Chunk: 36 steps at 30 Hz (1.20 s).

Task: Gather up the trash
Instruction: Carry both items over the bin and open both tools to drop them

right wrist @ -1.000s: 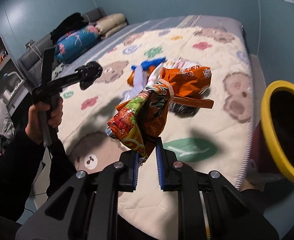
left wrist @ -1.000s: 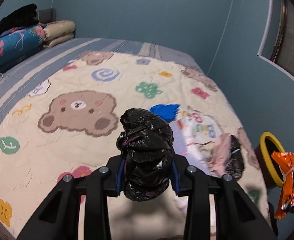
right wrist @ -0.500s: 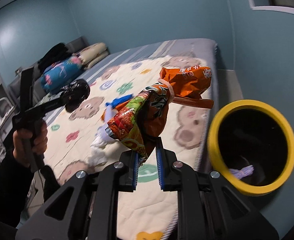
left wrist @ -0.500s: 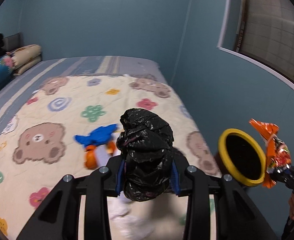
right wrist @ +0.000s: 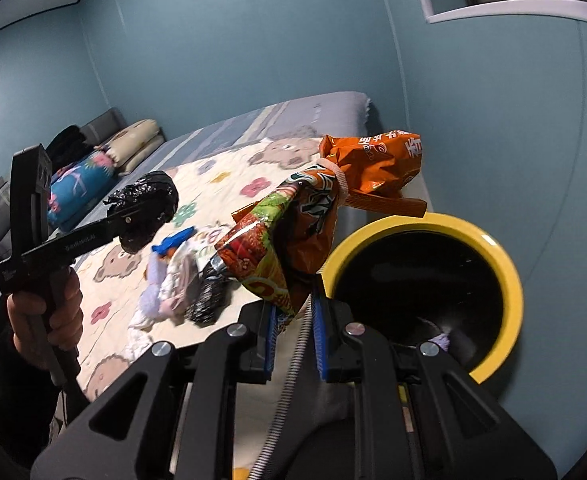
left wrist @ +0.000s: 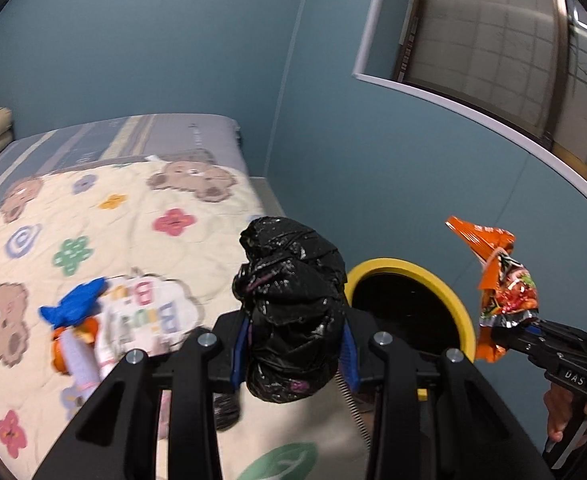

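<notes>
Two loads up, both jaw sets clamped. Left gripper [left wrist: 293, 340] pinches a crumpled black bag [left wrist: 291, 304] at its middle; most of it bulges above the jaws. Right gripper [right wrist: 293, 332] grips the orange snack wrapper [right wrist: 313, 232] by its bottom corner, rest flopping above. Bin [right wrist: 501, 264] sits just right of the right jaws. Both look light, soft and slick, so hold deep on bunched folds.
</notes>
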Tool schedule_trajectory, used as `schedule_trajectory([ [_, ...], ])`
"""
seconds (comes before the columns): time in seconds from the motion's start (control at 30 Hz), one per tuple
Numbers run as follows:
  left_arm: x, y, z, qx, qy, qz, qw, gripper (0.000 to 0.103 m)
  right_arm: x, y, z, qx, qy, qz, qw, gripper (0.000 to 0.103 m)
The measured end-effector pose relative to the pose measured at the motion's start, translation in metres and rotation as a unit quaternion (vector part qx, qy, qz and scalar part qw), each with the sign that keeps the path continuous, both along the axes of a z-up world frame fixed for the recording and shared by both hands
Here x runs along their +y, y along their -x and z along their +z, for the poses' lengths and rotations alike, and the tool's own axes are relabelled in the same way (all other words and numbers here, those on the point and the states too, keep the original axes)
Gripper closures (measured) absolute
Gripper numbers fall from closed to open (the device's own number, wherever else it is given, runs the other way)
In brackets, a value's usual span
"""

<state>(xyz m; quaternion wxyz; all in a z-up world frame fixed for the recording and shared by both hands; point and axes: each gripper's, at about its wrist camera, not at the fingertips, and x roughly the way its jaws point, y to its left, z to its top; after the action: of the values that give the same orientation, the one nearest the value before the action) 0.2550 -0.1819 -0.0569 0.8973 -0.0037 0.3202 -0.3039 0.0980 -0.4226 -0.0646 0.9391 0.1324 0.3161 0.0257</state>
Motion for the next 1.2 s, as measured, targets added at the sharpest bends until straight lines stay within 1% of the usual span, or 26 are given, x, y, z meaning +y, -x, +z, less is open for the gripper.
schedule_trajectory([
  [0.13,-0.03,-0.004,-0.005,0.008,0.006,-0.022,0.9997,0.069,-0.019,-0.004,-0.004,0.005,-0.008,-0.018,1.0,0.088],
  [0.37,-0.076,-0.012,-0.028,0.033,0.008,-0.059,0.9977,0.069,-0.046,-0.014,-0.019,0.021,-0.017,-0.043,0.999,0.088],
  [0.5,-0.096,-0.018,-0.041,0.037,0.002,-0.068,0.997,0.069,-0.056,-0.02,-0.028,0.028,-0.023,-0.057,0.998,0.088],
  [0.6,-0.109,-0.024,-0.049,0.048,0.007,-0.074,0.9961,0.069,-0.066,-0.026,-0.037,0.038,-0.036,-0.066,0.996,0.088],
  [0.7,-0.124,-0.027,-0.057,0.053,0.003,-0.077,0.9956,0.069,-0.072,-0.031,-0.048,0.049,-0.043,-0.072,0.995,0.088],
  [0.8,-0.14,-0.033,-0.07,0.07,0.004,-0.082,0.9941,0.069,-0.079,-0.039,-0.054,0.057,-0.049,-0.079,0.994,0.088],
  [1.0,-0.16,-0.042,-0.087,0.089,0.004,-0.089,0.992,0.068,-0.093,-0.044,-0.073,0.07,-0.06,-0.092,0.991,0.087],
  [1.1,-0.164,-0.044,-0.091,0.095,0.007,-0.087,0.9917,0.066,-0.099,-0.043,-0.079,0.073,-0.067,-0.097,0.99,0.086],
  [1.17,-0.166,-0.045,-0.092,0.098,0.013,-0.088,0.9912,0.06,-0.1,-0.043,-0.08,0.074,-0.068,-0.1,0.99,0.086],
  [1.2,-0.166,-0.045,-0.092,0.098,0.015,-0.088,0.9911,0.058,-0.102,-0.041,-0.079,0.074,-0.066,-0.102,0.99,0.084],
])
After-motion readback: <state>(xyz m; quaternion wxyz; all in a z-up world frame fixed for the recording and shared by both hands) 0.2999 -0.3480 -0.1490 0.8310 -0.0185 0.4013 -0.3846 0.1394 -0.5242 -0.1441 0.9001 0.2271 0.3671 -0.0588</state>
